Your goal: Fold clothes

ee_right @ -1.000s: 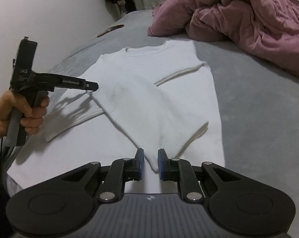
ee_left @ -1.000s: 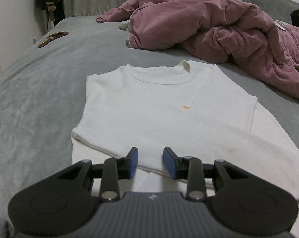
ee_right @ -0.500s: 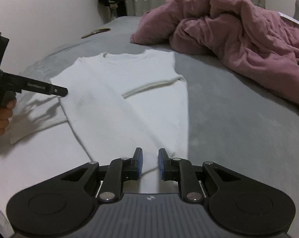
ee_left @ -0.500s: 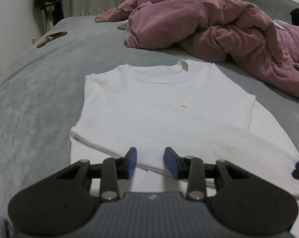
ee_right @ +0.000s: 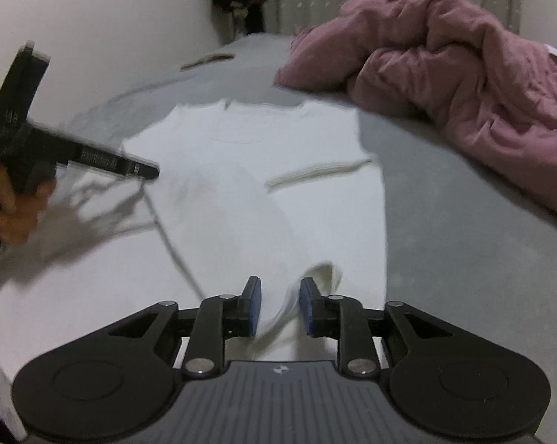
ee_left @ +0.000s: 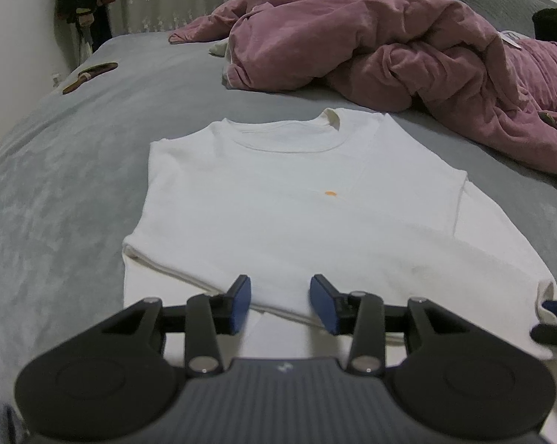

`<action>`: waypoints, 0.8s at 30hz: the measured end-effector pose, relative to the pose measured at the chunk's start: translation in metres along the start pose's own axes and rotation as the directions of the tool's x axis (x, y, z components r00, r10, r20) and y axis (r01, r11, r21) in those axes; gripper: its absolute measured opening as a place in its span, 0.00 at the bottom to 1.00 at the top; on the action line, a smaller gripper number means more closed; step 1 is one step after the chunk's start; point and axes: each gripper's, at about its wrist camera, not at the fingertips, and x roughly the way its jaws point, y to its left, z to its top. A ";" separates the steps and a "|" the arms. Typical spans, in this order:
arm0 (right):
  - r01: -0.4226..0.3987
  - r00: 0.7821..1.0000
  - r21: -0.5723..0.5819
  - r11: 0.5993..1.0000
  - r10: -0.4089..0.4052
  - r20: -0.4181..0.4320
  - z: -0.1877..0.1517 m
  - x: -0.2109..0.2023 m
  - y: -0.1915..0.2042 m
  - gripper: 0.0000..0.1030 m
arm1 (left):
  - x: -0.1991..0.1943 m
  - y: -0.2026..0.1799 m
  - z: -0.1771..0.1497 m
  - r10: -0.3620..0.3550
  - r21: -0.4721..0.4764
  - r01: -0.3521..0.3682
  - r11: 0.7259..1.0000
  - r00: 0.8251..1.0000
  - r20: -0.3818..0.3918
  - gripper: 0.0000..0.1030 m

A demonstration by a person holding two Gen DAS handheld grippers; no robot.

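A: Room? Gray bed (ee_left: 75, 170) bare along its left edge; pink duvet (ee_left: 389, 55) fills the far right.

B: White sweatshirt (ee_left: 278, 203) flat mid-bed, sleeves folded across. Left hand-held gripper (ee_left: 280, 305) opening, empty; right hand-held gripper (ee_right: 278, 307) opening around the cuff.

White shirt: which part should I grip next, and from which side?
Probably the near hem of the white shirt, from the bed's near edge, fingers slid under: both sleeves already lie folded across the body, so the hem is the free edge left. Both grippers' jaws are opening.
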 end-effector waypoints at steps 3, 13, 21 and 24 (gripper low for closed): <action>-0.001 1.000 0.014 1.000 0.001 -0.002 -0.007 -0.004 -0.003 0.24 | 0.000 0.000 0.000 -0.001 -0.005 0.001 1.000 1.000 -0.001 0.37; 0.012 1.000 0.004 1.000 -0.012 -0.011 -0.002 -0.004 -0.007 0.25 | -0.008 -0.007 -0.004 -0.023 0.013 0.023 1.000 1.000 0.002 0.37; 0.068 0.998 0.055 0.996 -0.067 -0.015 -0.005 -0.017 -0.023 0.28 | -0.009 -0.007 -0.005 -0.021 0.013 0.021 1.000 1.000 -0.002 0.37; 0.062 0.997 0.037 0.997 -0.064 0.047 0.002 -0.019 -0.021 0.28 | -0.010 -0.010 -0.007 -0.024 0.020 0.024 1.000 1.000 -0.002 0.37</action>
